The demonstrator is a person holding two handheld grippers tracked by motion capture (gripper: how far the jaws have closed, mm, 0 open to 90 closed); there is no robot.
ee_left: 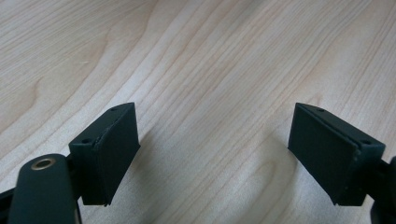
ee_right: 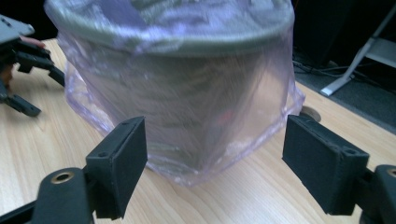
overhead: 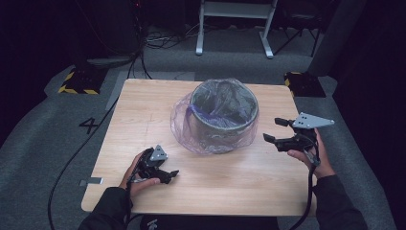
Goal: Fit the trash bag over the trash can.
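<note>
Now we have a round grey bin (overhead: 224, 120) standing upright near the middle of the worktop (overhead: 143, 110), toward its far edge, with a thin purple-tinted bag (overhead: 184, 129) pulled over it from the rim down, the loose plastic pooling on the wood around the base. Our right gripper (overhead: 276, 132) hangs just beside the bin's right side, fingers spread wide and holding nothing; from its own view the bagged wall sits right ahead between them. Our left gripper (overhead: 170, 175) rests low near the front edge, well apart from the bin, fingers (ee_left: 109, 149) also wide over bare wood.

As we judge it, the step is to take hold of the bag. We should pinch only the film, at a loose fold near the base or rim, not the hard wall, and bring the left gripper in to steady the other side.

The bin's axis runs vertical, mouth pointing up; being round, it has no sideways heading.
</note>
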